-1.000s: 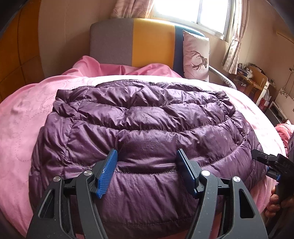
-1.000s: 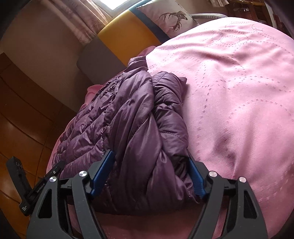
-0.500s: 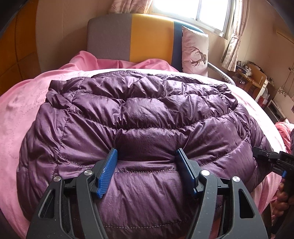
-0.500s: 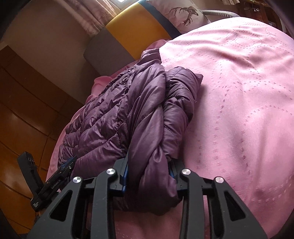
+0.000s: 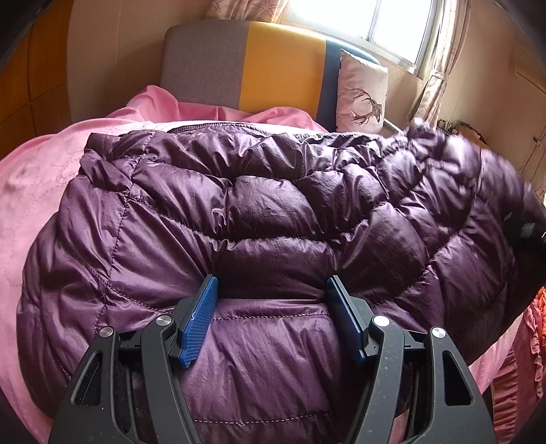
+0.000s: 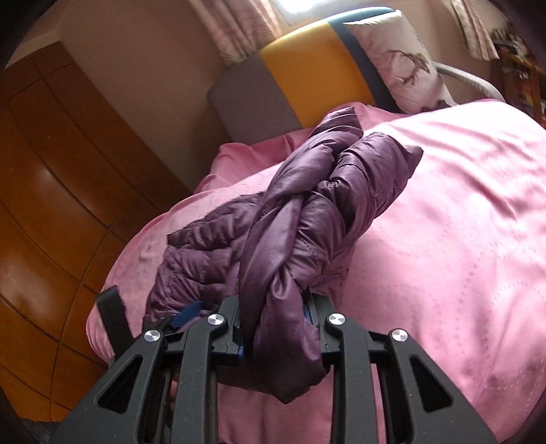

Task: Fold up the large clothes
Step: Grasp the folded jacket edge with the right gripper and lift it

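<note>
Left wrist view: the purple puffer jacket point(image 5: 259, 218) lies spread on the pink bedspread point(image 5: 30, 191), and the left gripper point(image 5: 273, 307) stands wide, pads pressed into a quilted bulge — whether it truly grips, I cannot tell.

Right wrist view: the right gripper point(image 6: 276, 324), jaws just closing, clenches a bunched jacket edge point(image 6: 283, 300) lifted off the bed. The slick shell could slide out — the bite looks shallow.

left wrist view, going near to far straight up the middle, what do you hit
left gripper → purple down jacket → pink bedspread → grey, yellow and blue headboard → window
</note>
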